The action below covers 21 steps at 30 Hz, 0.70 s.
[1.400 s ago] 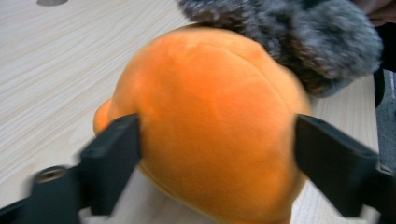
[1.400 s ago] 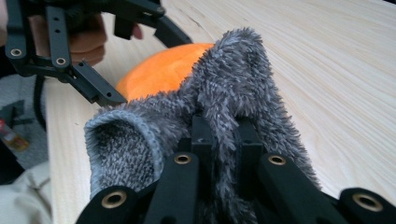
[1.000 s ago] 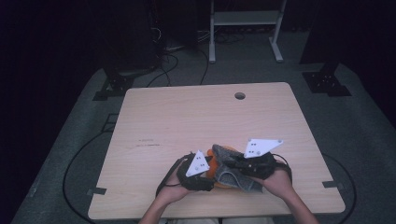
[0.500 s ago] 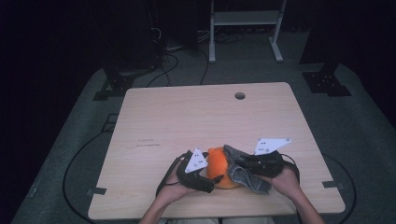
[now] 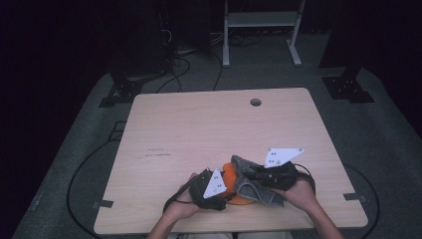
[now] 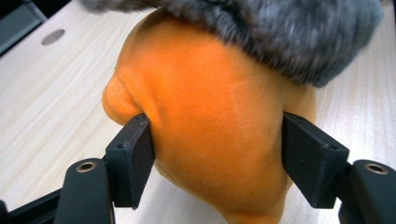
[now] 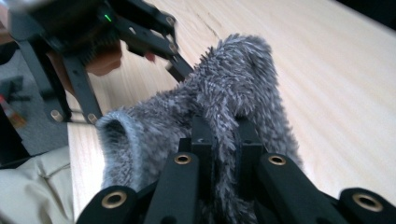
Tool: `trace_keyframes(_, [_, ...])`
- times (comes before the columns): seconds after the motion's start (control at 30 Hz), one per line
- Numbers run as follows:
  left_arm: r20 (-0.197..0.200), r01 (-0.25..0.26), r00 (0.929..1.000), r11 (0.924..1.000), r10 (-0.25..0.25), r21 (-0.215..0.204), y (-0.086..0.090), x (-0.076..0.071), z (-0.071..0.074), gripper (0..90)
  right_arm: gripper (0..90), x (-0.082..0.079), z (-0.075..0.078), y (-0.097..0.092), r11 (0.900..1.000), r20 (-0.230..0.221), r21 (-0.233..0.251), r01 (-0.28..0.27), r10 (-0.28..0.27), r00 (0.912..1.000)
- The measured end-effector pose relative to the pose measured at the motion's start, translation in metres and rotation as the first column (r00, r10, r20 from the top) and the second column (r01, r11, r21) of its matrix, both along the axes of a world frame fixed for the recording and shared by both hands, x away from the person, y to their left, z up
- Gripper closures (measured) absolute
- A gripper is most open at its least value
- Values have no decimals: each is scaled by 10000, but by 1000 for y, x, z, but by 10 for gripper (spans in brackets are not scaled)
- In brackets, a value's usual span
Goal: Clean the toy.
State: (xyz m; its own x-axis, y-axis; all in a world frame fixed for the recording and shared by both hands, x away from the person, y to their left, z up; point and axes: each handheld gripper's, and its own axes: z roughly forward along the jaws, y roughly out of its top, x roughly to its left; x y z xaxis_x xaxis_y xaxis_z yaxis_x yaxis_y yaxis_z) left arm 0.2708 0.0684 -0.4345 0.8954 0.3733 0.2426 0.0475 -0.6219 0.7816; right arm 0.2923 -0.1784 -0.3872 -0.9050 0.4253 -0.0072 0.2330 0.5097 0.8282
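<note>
A soft orange thing [image 6: 210, 107] lies near the table's front edge [image 5: 230, 173], partly covered by a grey fuzzy fabric [image 5: 251, 185]. My left gripper [image 6: 217, 149] has just been closing its jaws with the orange thing between them. Its pads [image 6: 135, 158] press into the thing's two sides and dent it. The grey fabric [image 6: 280, 32] drapes over the top of it. My right gripper [image 7: 226, 135] is shut on a fold of the grey fabric [image 7: 233, 79] and holds it raised off the table. In the high view the left gripper [image 5: 225, 188] and the right gripper [image 5: 260, 179] face each other closely.
The wooden table [image 5: 199, 129] has a round cable hole [image 5: 256, 102] near its far edge. A white metal stand [image 5: 261, 20] is on the floor behind the table, and cables [image 5: 79, 174] run along the dark floor at the left.
The right gripper has drawn the grey fabric a little to the right, so more of the orange thing shows between the two grippers. Both hands stay near the front edge.
</note>
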Motion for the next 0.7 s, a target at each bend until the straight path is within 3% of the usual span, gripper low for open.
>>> trace_keyframes(0.03, [-258, 4, 9997, 9995, -12, -315, 1, 2, 0, 276, 816, 2, -4, -3, 9997, -184, 227, 9, -5, 9998])
trace_keyframes(0.1, [-1265, -140, 9920, 9905, -35, -1371, 5, 8, 3, 172, 816, 3, -9, -8, 9993, -327, 358, 144, -132, 9994])
trace_keyframes(0.17, [-2021, -678, 9792, 9651, 158, -2530, 7, 15, 6, 130, 816, 0, -8, -8, 9992, -303, 371, 135, -124, 9995])
trace_keyframes(0.2, [-2108, -753, 9773, 9634, 201, -2574, 7, 16, 6, 127, 816, -2, -8, -7, 9994, -193, 344, -35, 42, 9998])
trace_keyframes(0.37, [-1645, -825, 9850, 9789, 516, -1870, 5, 12, 0, 188, 815, -3, -9, -8, 9994, -192, 305, -166, 172, 9997])
trace_keyframes(0.43, [-1486, -765, 9875, 9847, 531, -1564, 6, 12, -1, 220, 815, 0, -11, -14, 10000, -155, 75, 54, -53, 9999])
trace_keyframes(0.57, [-1418, -677, 9887, 9882, 480, -1375, 7, 12, -2, 235, 815, 7, -18, -31, 9978, -388, -65, 654, -656, 9971])
trace_keyframes(0.7, [-1340, -494, 9905, 9890, 306, -1393, 8, 13, -3, 224, 815, 5, -12, -29, 9977, -444, 488, 469, -447, 9980])
